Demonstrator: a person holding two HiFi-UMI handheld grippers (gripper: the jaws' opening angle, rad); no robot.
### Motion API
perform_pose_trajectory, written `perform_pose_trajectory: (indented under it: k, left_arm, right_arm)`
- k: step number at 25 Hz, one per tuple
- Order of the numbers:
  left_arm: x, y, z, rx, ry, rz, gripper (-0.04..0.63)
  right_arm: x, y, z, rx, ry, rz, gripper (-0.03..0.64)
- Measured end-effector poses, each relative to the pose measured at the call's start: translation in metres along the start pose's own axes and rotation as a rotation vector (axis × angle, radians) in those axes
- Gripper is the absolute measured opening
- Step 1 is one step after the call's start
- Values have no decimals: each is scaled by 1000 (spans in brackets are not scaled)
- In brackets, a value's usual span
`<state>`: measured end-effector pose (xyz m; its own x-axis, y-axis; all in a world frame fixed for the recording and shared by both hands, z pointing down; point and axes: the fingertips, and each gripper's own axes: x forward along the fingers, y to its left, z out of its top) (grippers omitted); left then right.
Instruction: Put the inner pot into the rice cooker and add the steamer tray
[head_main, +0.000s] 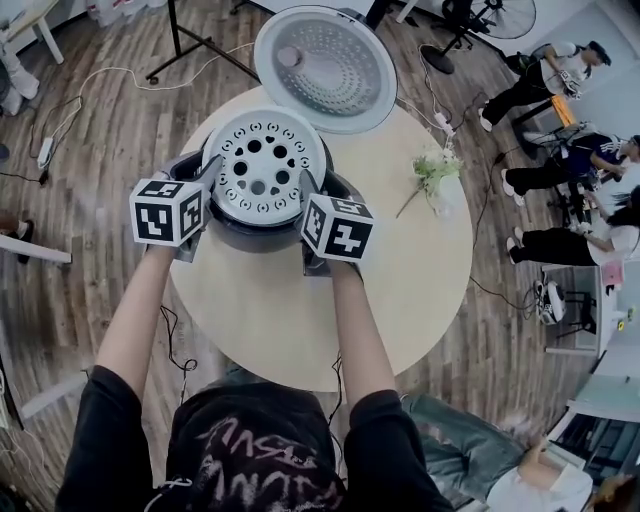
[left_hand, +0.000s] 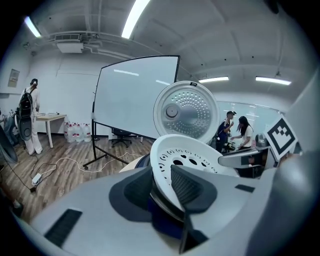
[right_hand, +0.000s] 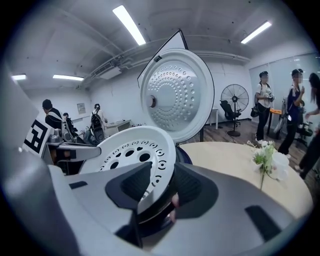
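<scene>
on the far half of the round wooden table (head_main: 300, 330), the dark rice cooker (head_main: 236, 236) stands with its lid (head_main: 325, 65) open and upright behind it, the dimpled inner face toward the person. the white steamer tray (head_main: 262, 165), pierced with rings of round holes, sits in the cooker's mouth. the left gripper (left_hand: 161, 176) straddles the tray's left rim and the right gripper (right_hand: 162, 175) straddles its right rim, each with one jaw inside the tray and one outside. both pairs of jaws stand a little apart, released rather than clenched, with the rim between them. a small bunch of white flowers (head_main: 437, 170) is on the table to the right of the cooker, well apart from it. far off on the left a whiteboard (left_hand: 135, 95) stands on the wood floor, and several people (right_hand: 264, 102) stand far to the right.
</scene>
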<state>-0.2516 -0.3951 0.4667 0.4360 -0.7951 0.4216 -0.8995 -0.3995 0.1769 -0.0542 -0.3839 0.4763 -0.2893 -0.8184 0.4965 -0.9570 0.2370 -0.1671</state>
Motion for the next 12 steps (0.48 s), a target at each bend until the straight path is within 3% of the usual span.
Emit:
perform_pose_trajectory:
  k: [12]
  left_arm:
    - [-6, 11, -12, -34, 10, 11, 158]
  right_arm:
    - [-11, -1, -4, 45, -25, -11, 190]
